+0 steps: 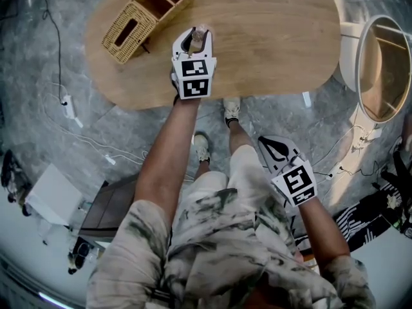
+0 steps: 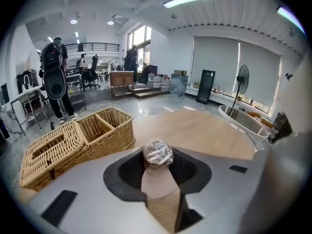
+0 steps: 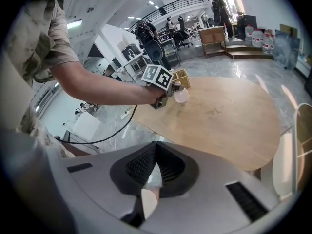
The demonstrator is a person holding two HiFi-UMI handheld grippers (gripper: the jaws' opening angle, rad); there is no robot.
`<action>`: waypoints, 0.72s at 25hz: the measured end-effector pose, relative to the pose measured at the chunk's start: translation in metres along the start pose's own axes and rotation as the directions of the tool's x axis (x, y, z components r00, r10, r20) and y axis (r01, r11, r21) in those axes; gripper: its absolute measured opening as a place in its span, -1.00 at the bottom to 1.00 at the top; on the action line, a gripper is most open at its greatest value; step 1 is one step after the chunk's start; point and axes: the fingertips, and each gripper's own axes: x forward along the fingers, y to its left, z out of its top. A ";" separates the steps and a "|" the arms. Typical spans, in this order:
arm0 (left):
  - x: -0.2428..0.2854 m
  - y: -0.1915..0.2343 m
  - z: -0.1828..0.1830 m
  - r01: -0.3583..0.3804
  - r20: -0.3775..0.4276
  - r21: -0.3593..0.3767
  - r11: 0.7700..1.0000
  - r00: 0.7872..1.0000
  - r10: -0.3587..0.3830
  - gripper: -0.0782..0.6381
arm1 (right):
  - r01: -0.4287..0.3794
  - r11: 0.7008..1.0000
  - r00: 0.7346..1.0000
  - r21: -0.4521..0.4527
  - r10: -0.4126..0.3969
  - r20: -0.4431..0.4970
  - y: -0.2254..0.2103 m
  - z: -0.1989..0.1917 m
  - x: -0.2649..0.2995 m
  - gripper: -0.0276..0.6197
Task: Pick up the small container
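Note:
The small container (image 2: pixel 157 153), a little clear tub with a crinkled film top, sits between the black pads of my left gripper (image 1: pixel 196 42), which is shut on it. In the head view the small container (image 1: pixel 199 35) is over the near part of the oval wooden table (image 1: pixel 277 44), just right of a wicker basket (image 1: pixel 147 17). The right gripper view shows the left gripper (image 3: pixel 174 90) with the pale tub (image 3: pixel 181 96) at its tip, low over the wood; whether the tub touches the table I cannot tell. My right gripper (image 1: pixel 270 147) hangs shut and empty beside the person's leg, off the table.
The wicker basket (image 2: pixel 73 139) has several compartments and stands close to the left of the held tub. A white round stand (image 1: pixel 385 69) is off the table's right end. Cables and a power strip (image 1: pixel 67 105) lie on the floor at left. The person's feet (image 1: pixel 230 110) are at the table's near edge.

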 end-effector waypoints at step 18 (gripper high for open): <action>-0.057 0.009 0.047 0.036 0.044 0.016 0.999 0.998 -0.036 -0.37 | 0.008 1.000 0.999 -0.021 -0.007 0.049 0.025 0.022 -0.001 -0.85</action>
